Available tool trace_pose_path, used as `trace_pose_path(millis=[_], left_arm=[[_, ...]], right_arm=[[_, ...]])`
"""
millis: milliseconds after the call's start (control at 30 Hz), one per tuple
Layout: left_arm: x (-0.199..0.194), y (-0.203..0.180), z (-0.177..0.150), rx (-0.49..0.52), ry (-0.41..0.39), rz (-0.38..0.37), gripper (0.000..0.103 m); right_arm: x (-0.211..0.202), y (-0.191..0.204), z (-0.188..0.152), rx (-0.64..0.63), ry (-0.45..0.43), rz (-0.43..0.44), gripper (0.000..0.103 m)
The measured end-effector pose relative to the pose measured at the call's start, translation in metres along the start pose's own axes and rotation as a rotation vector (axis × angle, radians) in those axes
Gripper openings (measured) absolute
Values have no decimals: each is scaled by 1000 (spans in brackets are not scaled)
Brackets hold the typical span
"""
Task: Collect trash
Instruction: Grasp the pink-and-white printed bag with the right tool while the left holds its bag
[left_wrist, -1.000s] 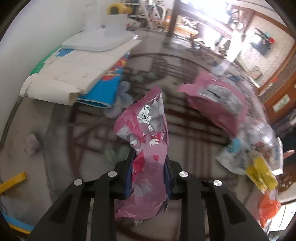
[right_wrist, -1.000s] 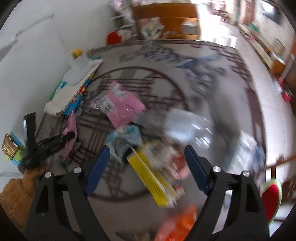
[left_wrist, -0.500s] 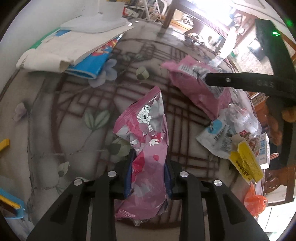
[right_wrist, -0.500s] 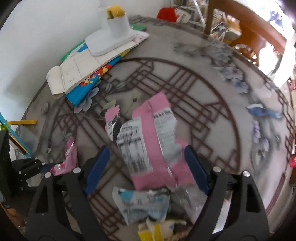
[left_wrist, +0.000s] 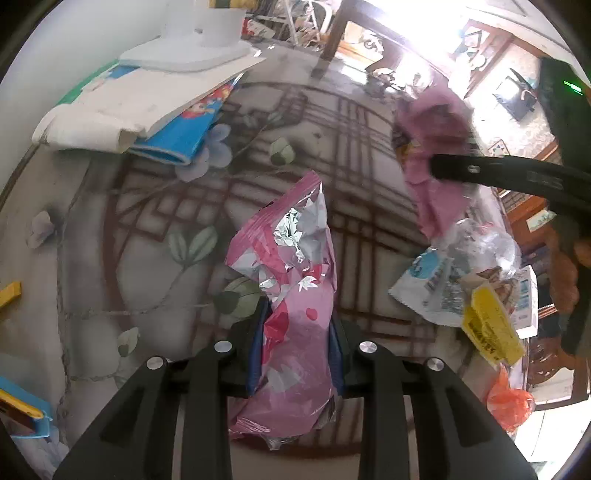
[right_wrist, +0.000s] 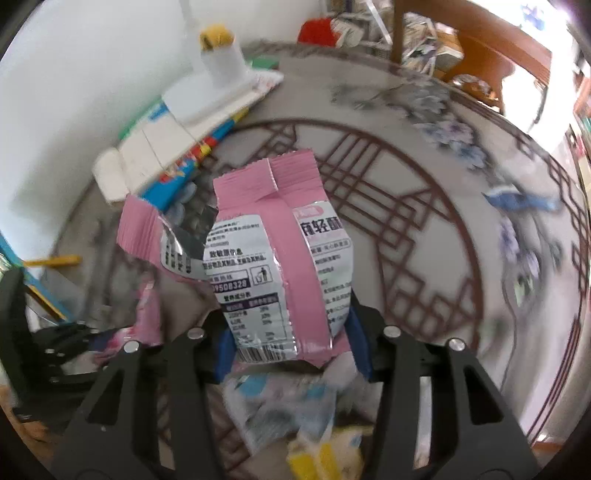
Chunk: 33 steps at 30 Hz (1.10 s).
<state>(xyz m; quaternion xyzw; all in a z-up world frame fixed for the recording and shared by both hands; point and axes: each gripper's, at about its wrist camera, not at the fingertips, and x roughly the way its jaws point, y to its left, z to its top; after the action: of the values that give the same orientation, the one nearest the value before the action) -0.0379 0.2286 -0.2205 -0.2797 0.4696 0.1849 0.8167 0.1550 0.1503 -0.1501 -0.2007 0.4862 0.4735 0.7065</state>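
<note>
Left wrist view: left tool (left_wrist: 295, 347) clamped narrow on a crumpled pink foil wrapper (left_wrist: 291, 295), which stands up between the blue pads with its torn silver top open. Below it, the patterned worktop (left_wrist: 147, 236). Off to the right on the worktop, a heap of trash: a blue-and-white packet (left_wrist: 432, 284), a yellow wrapper (left_wrist: 491, 328), clear crinkled plastic (left_wrist: 480, 243), an orange bag (left_wrist: 509, 402) at the edge. Stack of books (left_wrist: 147, 99) at the far left by the wall, white stand on top.

Right wrist view: right tool (right_wrist: 291, 350) closed on the lower end of a bigger pink snack bag (right_wrist: 280, 266), printed back panel facing the camera, one corner torn and flapping left. The bag looks lifted clear of the worktop (right_wrist: 424, 258); the picture is motion-blurred, so contact cannot be confirmed. Blue-and-white packet and yellow wrapper lie just under this tool. Left tool shows at the left edge with its pink wrapper, well apart from the bag.
</note>
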Motion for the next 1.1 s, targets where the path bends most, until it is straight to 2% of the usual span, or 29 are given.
trace_pose_path(millis=[333, 700, 1100], left_arm=[[-38, -29, -5, 83, -81, -44, 27], [-77, -61, -27, 170, -145, -92, 27], [-90, -111, -40, 301, -140, -154, 27]], right_arm=[[-96, 11, -65, 113, -169, -49, 49], [-145, 8, -153, 296, -247, -111, 49], [-178, -11, -210, 461, -335, -162, 49]])
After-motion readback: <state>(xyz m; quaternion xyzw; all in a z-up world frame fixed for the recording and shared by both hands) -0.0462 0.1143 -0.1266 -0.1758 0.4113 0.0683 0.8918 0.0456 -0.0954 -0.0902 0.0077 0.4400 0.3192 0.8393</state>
